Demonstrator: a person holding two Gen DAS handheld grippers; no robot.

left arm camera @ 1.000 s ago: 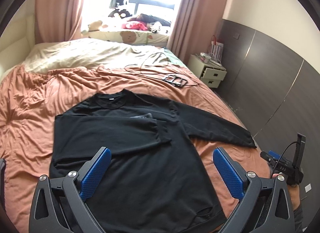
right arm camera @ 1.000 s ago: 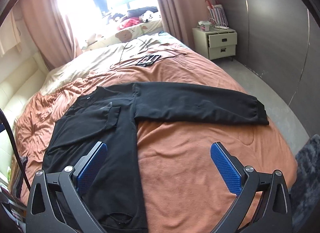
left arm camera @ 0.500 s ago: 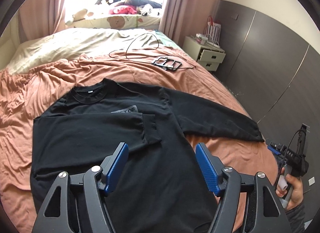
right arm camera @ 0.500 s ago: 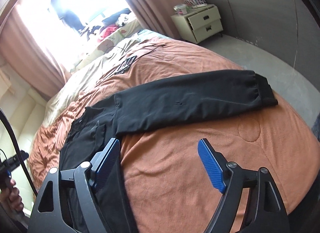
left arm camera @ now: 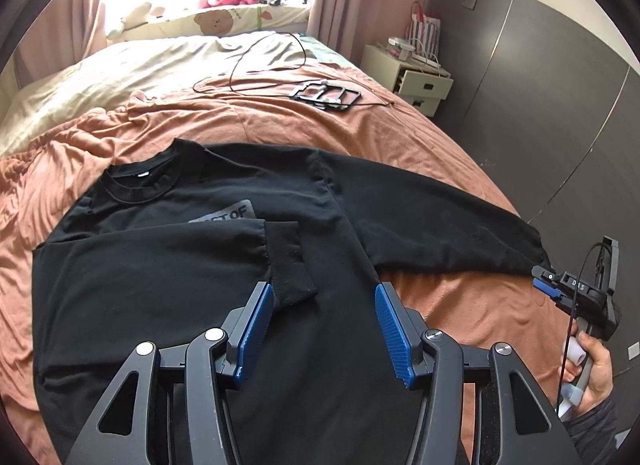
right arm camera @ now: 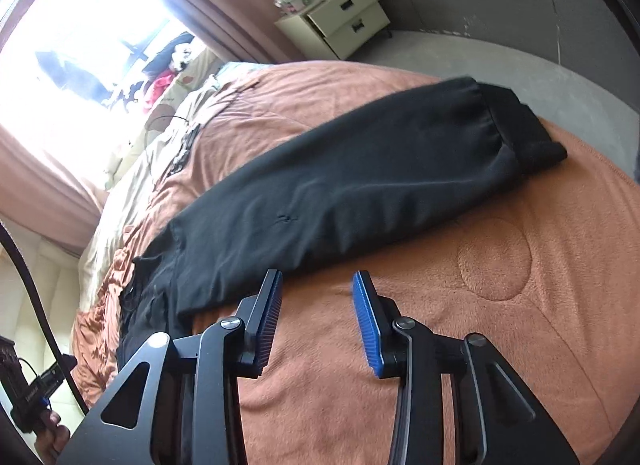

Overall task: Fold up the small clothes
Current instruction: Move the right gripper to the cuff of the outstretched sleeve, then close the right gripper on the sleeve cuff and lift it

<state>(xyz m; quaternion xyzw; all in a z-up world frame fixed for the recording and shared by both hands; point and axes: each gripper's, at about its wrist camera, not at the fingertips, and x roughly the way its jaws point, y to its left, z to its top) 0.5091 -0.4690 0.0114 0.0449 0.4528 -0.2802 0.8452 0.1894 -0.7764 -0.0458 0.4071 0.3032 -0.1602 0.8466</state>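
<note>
The sweater (left arm camera: 208,265) is black with a grey patch on its chest. It lies on an orange-brown bed (left arm camera: 420,137). The fingers (left arm camera: 256,325) have blue pads.

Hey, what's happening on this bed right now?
A person with a gripper in each hand is folding a black sweatshirt spread on the orange bedspread. One sleeve is already folded across the chest; the other sleeve lies stretched out to the side. The left gripper hovers open over the body, and the right gripper is open just below the outstretched sleeve, holding nothing.
</note>
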